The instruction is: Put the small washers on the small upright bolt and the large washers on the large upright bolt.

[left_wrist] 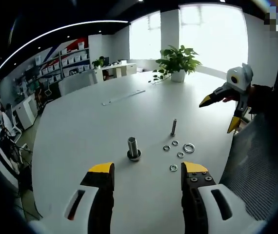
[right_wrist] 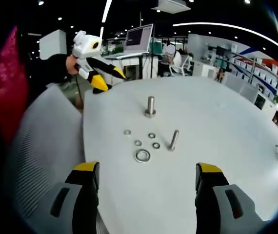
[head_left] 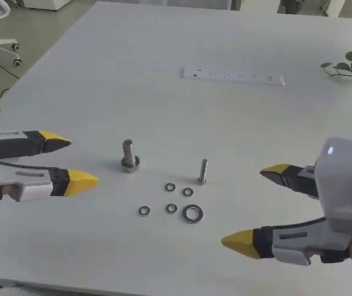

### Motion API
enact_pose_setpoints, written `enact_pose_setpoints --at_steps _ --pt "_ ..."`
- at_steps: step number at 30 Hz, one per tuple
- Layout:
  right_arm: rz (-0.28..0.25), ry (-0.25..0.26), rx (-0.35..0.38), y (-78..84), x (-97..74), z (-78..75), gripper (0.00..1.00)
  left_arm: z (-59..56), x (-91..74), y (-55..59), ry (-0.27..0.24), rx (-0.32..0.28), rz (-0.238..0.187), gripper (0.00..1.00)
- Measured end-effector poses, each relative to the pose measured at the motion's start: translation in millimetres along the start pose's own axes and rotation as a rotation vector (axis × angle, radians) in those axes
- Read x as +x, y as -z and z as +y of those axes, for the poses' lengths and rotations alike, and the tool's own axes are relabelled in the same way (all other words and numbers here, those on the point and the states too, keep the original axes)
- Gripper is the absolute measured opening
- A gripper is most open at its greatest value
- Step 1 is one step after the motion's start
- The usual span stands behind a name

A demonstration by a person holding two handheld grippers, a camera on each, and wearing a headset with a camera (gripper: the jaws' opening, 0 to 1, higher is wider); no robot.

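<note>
Left tongs (head_left: 84, 161) and right tongs (head_left: 241, 206) both spread, empty. Small washers (head_left: 170, 187) and large washer (head_left: 192, 214) lie flat on tabletop (head_left: 102, 74) near small bolt (head_left: 203, 171). Recommend low approach, pinching one rim only.

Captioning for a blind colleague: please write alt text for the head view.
The open left gripper and open right gripper flank a large upright bolt, a small upright bolt, four small washers and one large washer lying loose on a white table; a power strip lies beyond.
</note>
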State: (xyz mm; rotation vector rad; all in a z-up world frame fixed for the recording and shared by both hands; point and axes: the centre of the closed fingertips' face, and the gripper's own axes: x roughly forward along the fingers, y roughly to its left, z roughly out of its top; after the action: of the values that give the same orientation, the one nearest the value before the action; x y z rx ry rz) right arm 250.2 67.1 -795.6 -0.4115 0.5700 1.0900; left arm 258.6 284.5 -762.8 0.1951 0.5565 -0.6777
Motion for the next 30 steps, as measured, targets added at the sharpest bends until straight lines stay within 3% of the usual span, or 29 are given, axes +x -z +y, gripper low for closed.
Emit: enact_pose_setpoints --at_steps 8,13,16,22,30 --pt "0.012 -0.031 -0.026 -4.6 7.7 5.4 0.82 -20.1 -7.1 -2.9 0.009 -0.03 -0.06 0.62" --pt "0.026 -0.056 -0.05 -7.7 13.5 10.4 0.82 -31.1 -10.4 -7.8 0.026 -0.073 -0.123 0.66" --pt "0.034 -0.067 -0.064 -9.0 16.1 11.9 0.81 -32.2 -8.2 -5.4 0.016 -0.086 -0.129 0.73" --pt "0.051 -0.083 -0.081 -10.3 21.5 12.2 0.8 -31.1 -11.6 -8.9 0.008 -0.103 -0.151 0.77" --pt "0.067 -0.09 -0.102 -15.2 28.8 9.8 0.76 -33.1 -14.1 -4.7 0.003 -0.128 -0.154 0.83"
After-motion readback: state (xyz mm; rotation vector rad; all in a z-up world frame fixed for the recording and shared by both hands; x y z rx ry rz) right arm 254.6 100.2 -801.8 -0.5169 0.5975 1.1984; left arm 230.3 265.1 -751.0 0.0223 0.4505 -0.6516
